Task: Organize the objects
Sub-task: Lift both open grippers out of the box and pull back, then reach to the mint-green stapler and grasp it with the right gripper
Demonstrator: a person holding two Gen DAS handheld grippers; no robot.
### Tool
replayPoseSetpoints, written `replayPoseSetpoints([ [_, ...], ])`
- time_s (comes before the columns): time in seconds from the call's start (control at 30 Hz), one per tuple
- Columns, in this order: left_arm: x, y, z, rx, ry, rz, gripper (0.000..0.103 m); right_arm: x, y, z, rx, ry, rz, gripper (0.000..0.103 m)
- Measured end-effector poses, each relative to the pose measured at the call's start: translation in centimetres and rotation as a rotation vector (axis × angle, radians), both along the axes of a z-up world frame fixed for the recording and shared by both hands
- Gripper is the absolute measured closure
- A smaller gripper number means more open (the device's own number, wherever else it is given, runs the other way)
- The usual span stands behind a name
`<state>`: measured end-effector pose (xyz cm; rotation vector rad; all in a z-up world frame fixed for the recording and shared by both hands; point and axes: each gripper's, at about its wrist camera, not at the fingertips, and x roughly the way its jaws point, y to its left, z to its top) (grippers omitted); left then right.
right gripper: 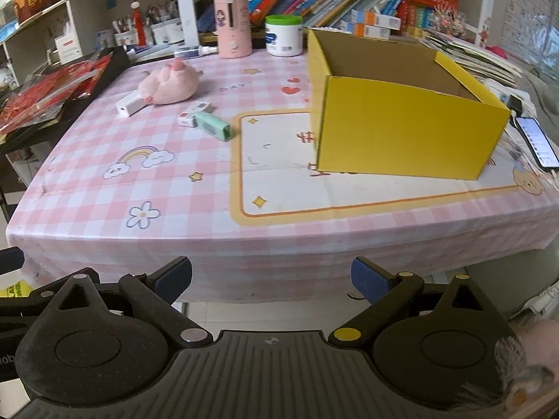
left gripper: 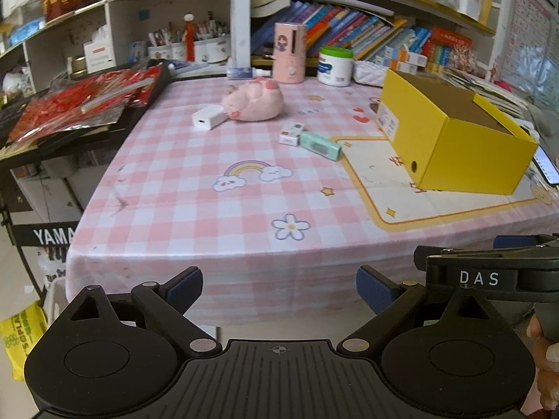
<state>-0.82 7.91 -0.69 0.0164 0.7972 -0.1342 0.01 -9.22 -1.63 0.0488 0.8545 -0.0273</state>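
- We see bare checked tablecloth [right gripper: 195,209] along the near edge, open to approach.
- The yellow box [right gripper: 401,129] walls off the right side.
- Pink plush [right gripper: 169,83], white charger [right gripper: 130,104] and green case [right gripper: 213,125] crowd the far left.

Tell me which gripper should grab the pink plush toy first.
Probably left. Both the left gripper and right gripper are open and empty, but the pink plush toy lies on the left, away from the yellow box.

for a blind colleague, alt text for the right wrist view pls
An open right gripper hovers before a pink checked table holding an open yellow box, a pink plush pig, a white charger and a mint stapler.
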Motion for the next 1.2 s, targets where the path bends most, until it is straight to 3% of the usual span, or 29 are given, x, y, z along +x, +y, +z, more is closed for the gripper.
replayPoseSetpoints([
  [0.47,2.0,1.2,-0.6,-0.007,0.021,0.059,0.007,2.9,1.5,-0.7,0.001,0.022,0.061,0.004],
  [1.2,11.2,1.0,-0.9,-0.015,0.043,0.164,0.007,14.5,1.9,-0.8,-0.009,0.041,0.174,0.005],
])
